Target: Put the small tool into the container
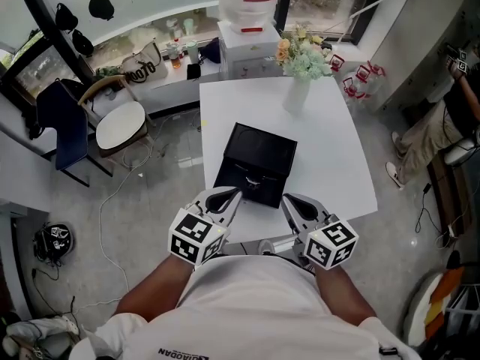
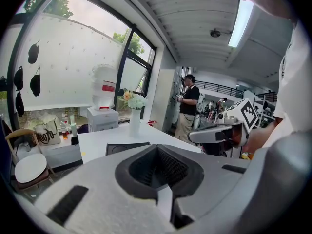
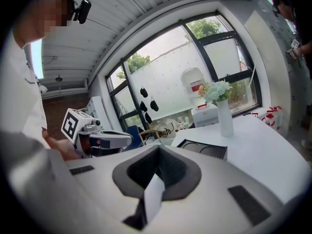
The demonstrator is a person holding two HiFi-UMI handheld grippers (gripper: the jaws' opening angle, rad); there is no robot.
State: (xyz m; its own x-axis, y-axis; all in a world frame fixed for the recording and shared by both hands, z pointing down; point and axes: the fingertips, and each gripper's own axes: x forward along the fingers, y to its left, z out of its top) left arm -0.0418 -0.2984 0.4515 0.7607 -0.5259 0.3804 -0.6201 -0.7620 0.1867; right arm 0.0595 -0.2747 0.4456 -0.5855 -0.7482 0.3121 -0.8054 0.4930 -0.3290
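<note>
A black, shallow container (image 1: 255,162) lies open on the white table (image 1: 337,163); it also shows in the left gripper view (image 2: 127,147) and the right gripper view (image 3: 204,149). A small pale item (image 1: 251,182) rests on its near part; I cannot tell what it is. My left gripper (image 1: 234,195) hovers at the container's near left corner, jaws together and empty (image 2: 160,152). My right gripper (image 1: 287,201) hangs at the near right corner, also shut on nothing (image 3: 158,155). Each gripper sees the other beside it.
A white vase of flowers (image 1: 298,88) stands at the table's far side. Behind it is a water dispenser (image 1: 247,28). A chair (image 1: 120,122) and a floor cable are on the left. A person (image 1: 439,130) sits at the right.
</note>
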